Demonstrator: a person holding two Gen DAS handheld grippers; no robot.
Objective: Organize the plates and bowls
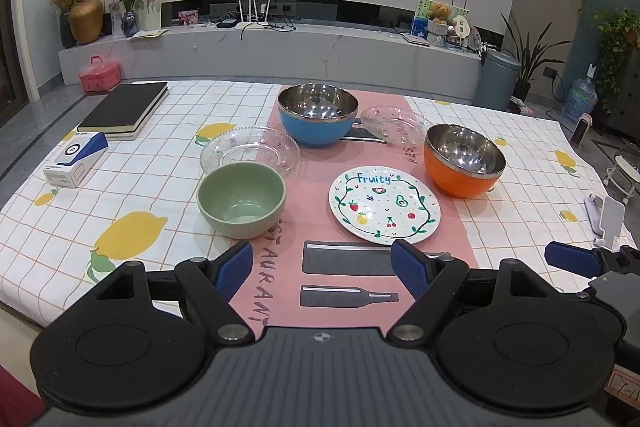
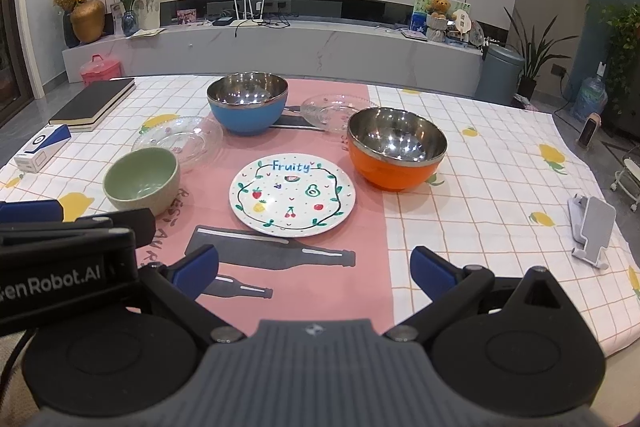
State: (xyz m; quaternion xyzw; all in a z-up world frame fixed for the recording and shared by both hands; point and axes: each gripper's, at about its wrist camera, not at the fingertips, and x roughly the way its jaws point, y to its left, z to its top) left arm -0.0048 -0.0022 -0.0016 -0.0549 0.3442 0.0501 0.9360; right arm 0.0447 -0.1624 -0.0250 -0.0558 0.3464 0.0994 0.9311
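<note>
Dishes lie spread over a surface (image 1: 132, 187) covered by a lemon-print grid cloth with a pink runner (image 1: 316, 195) down its middle.

Farthest left are a black book (image 1: 124, 109) and, nearer the camera, a white-and-blue box (image 1: 76, 157). Next comes a clear glass plate (image 1: 250, 153) on the cloth at the runner's left edge, with a green bowl (image 1: 241, 200) just in front of it, upright and empty; from this angle the bowl's rim overlaps the plate's near edge, and whether they touch cannot be told. On the runner's far end stands a blue bowl (image 1: 317, 115) with a steel lining. Just right of it sits a second, smaller glass plate (image 1: 396, 125). In front of these, on the runner, lies a white "Fruity" plate (image 1: 385, 207) painted with fruit. To its right an orange bowl (image 1: 464, 159), also steel-lined, straddles the runner's right edge. Far right, near the cloth's edge, stands a white phone stand (image 2: 594, 231).

Left tongs (image 1: 322, 267) hover low over the near end of the runner, blue pads spread wide apart with nothing between them. Right tongs (image 2: 316, 269) hang beside them, equally wide and gripping nothing, with the "Fruity" plate straight ahead in the right wrist view.
</note>
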